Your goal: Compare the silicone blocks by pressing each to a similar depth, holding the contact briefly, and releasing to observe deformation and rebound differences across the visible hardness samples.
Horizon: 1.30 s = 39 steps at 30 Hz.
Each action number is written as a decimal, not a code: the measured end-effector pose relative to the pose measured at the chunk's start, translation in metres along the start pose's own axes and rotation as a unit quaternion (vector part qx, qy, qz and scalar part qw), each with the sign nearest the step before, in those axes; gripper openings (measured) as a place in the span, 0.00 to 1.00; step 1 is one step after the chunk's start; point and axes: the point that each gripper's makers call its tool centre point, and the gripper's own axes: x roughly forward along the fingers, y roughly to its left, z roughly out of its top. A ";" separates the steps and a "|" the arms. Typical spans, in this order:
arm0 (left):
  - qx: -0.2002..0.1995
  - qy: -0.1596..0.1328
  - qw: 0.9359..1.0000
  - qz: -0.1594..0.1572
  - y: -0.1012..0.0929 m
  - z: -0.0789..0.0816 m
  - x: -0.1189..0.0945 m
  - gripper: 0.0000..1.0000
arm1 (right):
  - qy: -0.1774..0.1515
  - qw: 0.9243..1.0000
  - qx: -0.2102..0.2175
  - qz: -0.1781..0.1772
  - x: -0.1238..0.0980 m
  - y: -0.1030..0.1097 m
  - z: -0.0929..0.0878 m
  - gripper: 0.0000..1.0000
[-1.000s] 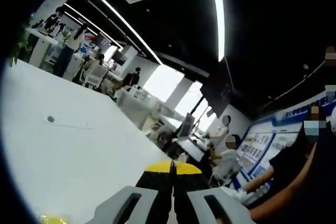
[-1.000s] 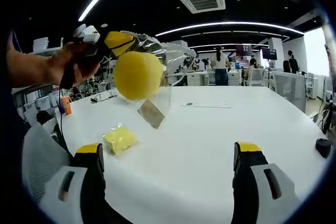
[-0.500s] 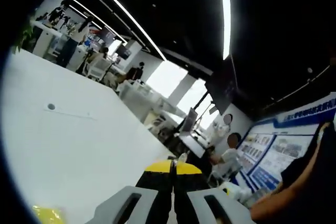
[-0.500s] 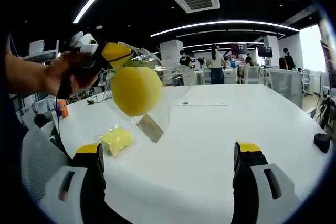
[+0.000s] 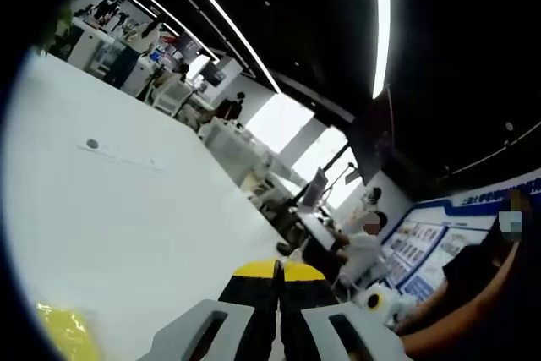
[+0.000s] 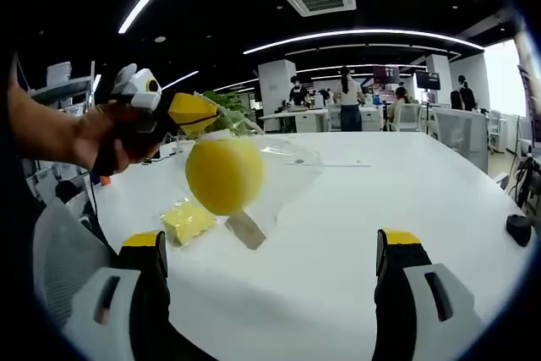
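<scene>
Overhead, left claw (image 6: pixel 193 113) pinching a clear bag (image 6: pixel 279 171) (yellow ball (image 6: pixel 224 175) inside) above the white table (image 6: pixel 355 209), right claw (image 6: pixel 275 261) spread wide, empty.

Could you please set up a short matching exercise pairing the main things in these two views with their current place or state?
Things:
1. left tongs
2. right tongs
3. round yellow block
4. small yellow block

States:
A. lying on the white table
B. hanging in a clear bag above the table
C. jaws wide apart, empty
D. shut on the clear bag's top

Pairs: 1-D, 2-C, 3-B, 4-A
</scene>
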 end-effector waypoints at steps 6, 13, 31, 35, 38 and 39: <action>-0.004 0.013 1.000 0.010 0.010 -0.013 0.002 0.00 | 0.003 1.000 0.001 0.002 0.001 0.001 -0.001 0.96; -0.056 0.016 0.998 0.021 0.032 -0.027 0.002 0.00 | 0.006 1.000 0.000 0.003 0.001 0.002 -0.002 0.96; -0.015 -0.002 0.995 0.099 0.090 -0.020 -0.006 0.00 | 0.015 1.000 0.002 0.007 0.002 0.003 -0.007 0.96; 0.003 0.010 0.993 0.120 0.103 -0.020 -0.005 0.00 | 0.016 1.000 0.003 0.007 0.003 0.003 -0.007 0.96; 0.023 0.025 0.989 0.145 0.117 -0.023 -0.008 0.00 | 0.017 1.000 0.002 0.010 0.003 0.005 -0.007 0.96; 0.018 0.023 0.989 0.145 0.118 -0.023 -0.008 0.00 | 0.017 1.000 0.001 0.011 0.003 0.005 -0.007 0.96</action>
